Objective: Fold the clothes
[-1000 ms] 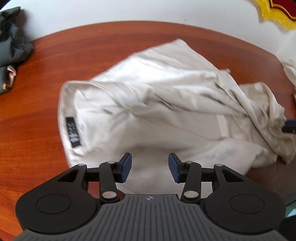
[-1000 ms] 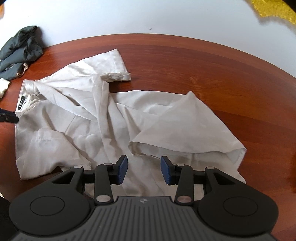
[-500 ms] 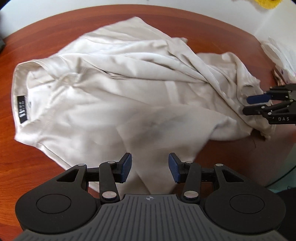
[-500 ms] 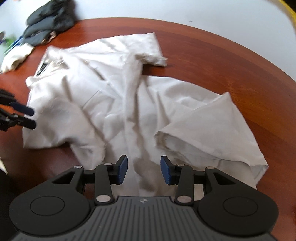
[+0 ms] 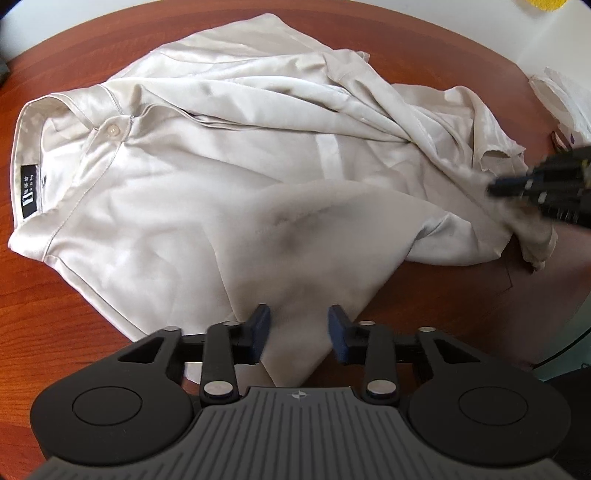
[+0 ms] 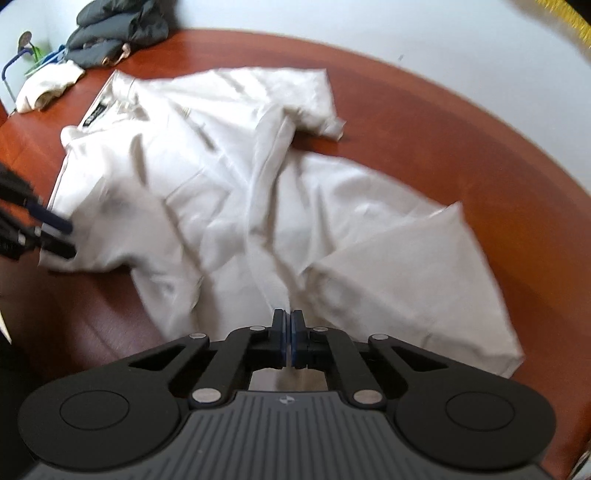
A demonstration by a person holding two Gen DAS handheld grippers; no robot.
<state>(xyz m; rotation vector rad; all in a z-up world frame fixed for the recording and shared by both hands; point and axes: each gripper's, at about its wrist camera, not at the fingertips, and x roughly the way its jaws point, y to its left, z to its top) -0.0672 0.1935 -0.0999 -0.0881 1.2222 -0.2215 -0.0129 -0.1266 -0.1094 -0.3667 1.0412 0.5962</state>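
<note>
On the round wooden table (image 5: 55, 295) our cream shirt (image 5: 229, 177) lies crumpled. We've got the right gripper (image 6: 288, 332) pinched fully closed at the hem, apparently on cloth, while the left gripper (image 5: 298, 332) is closing around a loose corner, pads not yet pressing. Risk: this slick fabric may slide free if we lift unevenly.

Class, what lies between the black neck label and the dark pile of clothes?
In the right wrist view: bare red-brown tabletop separates label and dark pile; a cream cloth sits alongside.
</note>
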